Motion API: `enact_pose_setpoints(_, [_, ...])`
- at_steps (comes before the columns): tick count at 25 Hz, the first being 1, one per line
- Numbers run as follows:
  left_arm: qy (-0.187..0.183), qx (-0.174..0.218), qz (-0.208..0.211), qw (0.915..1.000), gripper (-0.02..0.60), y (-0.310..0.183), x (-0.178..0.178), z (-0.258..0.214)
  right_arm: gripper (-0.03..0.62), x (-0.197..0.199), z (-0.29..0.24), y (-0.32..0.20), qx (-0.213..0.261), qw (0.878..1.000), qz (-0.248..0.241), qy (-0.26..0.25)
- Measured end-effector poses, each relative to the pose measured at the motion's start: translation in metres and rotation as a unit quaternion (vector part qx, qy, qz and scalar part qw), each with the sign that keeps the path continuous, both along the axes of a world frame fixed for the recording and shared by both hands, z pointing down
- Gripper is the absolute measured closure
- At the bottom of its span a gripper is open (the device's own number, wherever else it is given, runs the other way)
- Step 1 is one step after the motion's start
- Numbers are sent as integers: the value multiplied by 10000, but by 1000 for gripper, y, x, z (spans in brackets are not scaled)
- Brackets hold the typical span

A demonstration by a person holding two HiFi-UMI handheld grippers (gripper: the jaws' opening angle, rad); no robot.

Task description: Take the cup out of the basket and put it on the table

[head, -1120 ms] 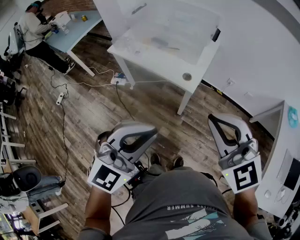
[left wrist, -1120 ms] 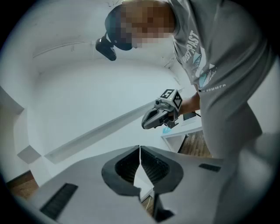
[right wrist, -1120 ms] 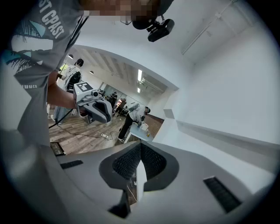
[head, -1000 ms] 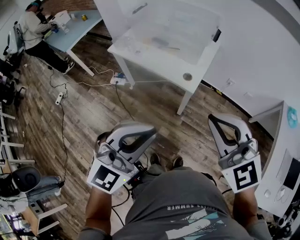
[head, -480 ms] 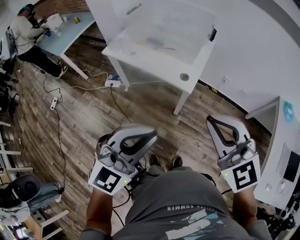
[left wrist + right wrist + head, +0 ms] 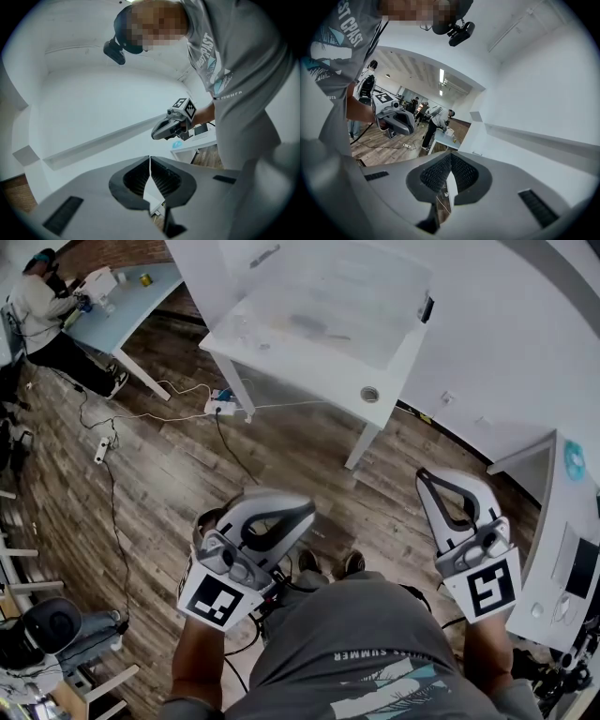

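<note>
Cup position could not be determined: none of the three views showed it, nor any basket.

Head view: I held two claws above the wood floor (image 6: 187,465), my left claw (image 6: 298,507) and my right claw (image 6: 433,482). Both were well apart from one white table (image 6: 375,395) ahead. One pale blue table (image 6: 141,296) stood at upper left, with one person (image 6: 47,310) at it. Two shoes (image 6: 354,564) showed between my claws.

Left gripper view: the two jaws of my left claw met along a thin seam, fully closed, with nothing gripped. My right claw hung ahead against a white wall (image 6: 93,103).

Right gripper view: the two jaws of my right claw were pressed together and held nothing. My left claw showed at left.
</note>
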State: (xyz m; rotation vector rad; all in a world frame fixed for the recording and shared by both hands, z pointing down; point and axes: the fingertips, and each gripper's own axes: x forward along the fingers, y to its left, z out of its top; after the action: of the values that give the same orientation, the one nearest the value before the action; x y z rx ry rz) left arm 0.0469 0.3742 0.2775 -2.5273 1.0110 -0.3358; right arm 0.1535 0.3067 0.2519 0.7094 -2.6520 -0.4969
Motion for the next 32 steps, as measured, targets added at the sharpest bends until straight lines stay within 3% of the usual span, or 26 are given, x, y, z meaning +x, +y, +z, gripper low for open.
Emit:
enact_pose_setpoints(7, [114, 162, 167, 9997, 566, -5, -13, -3, 583, -19, -4, -10, 159, 9997, 144, 72])
enact_pose_setpoints(16, [114, -9, 476, 9988, 566, -28, -16, 8, 583, -24, 3, -27, 120, 9990, 391, 151])
enact_pose_setpoints(23, [175, -61, 347, 9992, 566, -62, 17, 8, 583, 11, 17, -65, -134, 9989, 454, 15])
enact_pose_setpoints(27, [-54, -161, 356, 9992, 566, -89, 44, 13, 583, 25, 22, -94, -262, 9988, 372, -181])
enact_pose_setpoints(32, [-47, -78, 280, 9996, 566, -131, 70, 4, 583, 48, 22, -137, -341, 9985, 329, -266])
